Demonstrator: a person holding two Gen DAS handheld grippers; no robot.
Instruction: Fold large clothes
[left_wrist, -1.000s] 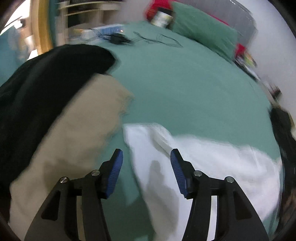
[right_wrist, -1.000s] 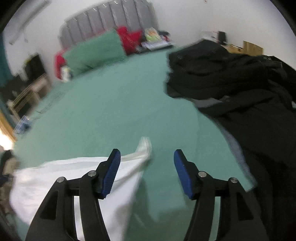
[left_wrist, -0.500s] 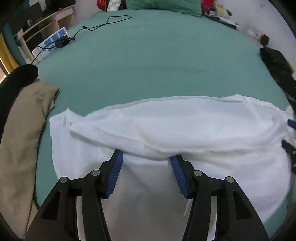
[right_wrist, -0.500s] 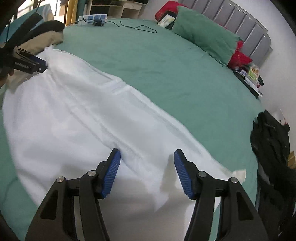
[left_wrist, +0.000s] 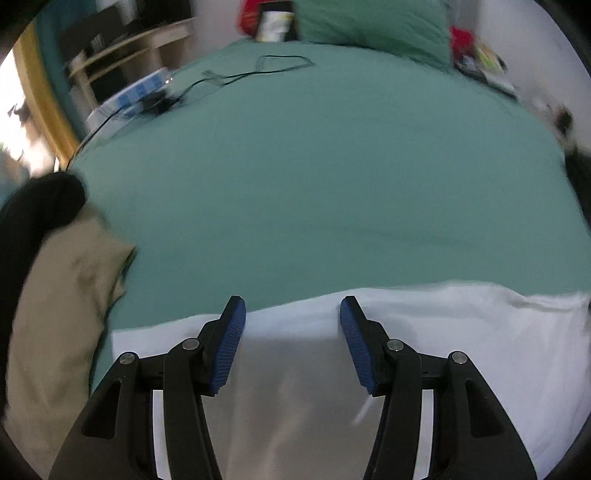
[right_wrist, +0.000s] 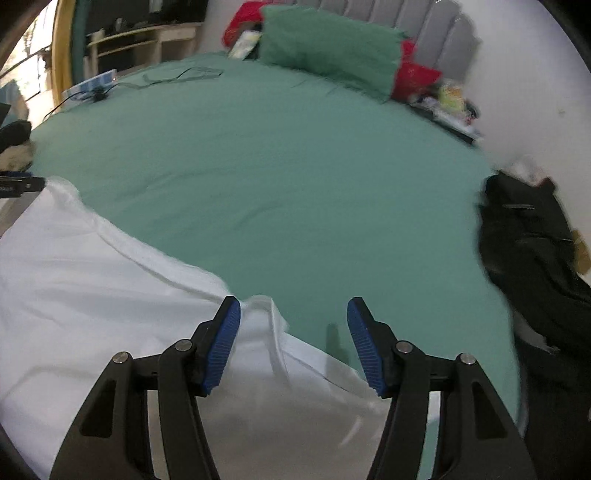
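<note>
White cloth lies spread on the near part of a green bed, its far edge running roughly straight across in the left wrist view and slanting from upper left to lower right in the right wrist view. Left gripper: jaws spread wide, nothing between the blue pads, poised over the cloth's far edge. Right gripper: jaws likewise spread and empty, above a small raised fold at the cloth's edge; whether the pads touch the fabric cannot be told. Left of the cloth, a tan garment with a black one partly over it. Right side of the bed: black clothes. Far end: green pillow, red item beside it, and a cable on the sheet.
</note>
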